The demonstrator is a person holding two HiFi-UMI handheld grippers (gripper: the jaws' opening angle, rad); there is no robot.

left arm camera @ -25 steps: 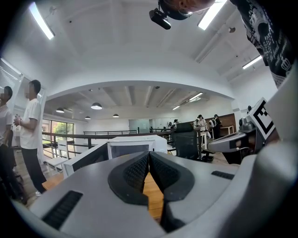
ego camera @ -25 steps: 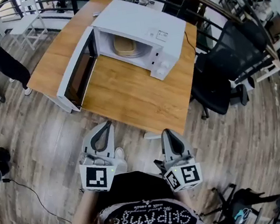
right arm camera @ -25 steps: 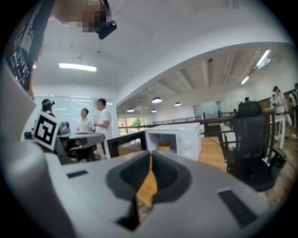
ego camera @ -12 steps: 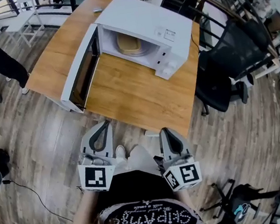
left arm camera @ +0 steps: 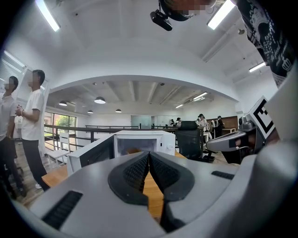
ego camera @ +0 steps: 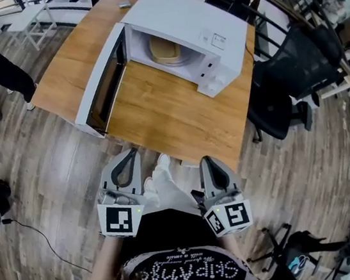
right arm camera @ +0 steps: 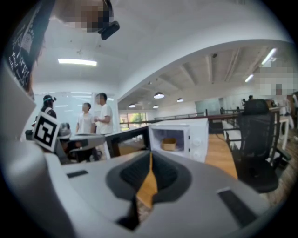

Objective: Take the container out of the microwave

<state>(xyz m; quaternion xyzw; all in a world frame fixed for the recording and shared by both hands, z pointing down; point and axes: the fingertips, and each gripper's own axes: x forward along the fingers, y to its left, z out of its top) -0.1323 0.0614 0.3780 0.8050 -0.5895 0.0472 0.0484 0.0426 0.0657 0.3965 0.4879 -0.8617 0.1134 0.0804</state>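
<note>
Head view: tan container [ego camera: 165, 50] upright, mouth up, inside open microwave [ego camera: 197, 20] toward far right corner of table [ego camera: 159, 119]; near-square, long axis unreadable. Door [ego camera: 103, 81] swung out left. Left gripper [ego camera: 127, 156] and right gripper [ego camera: 205, 164] closed, empty, off near edge. Risks: clipping door; tipping container over cavity lip.
</note>
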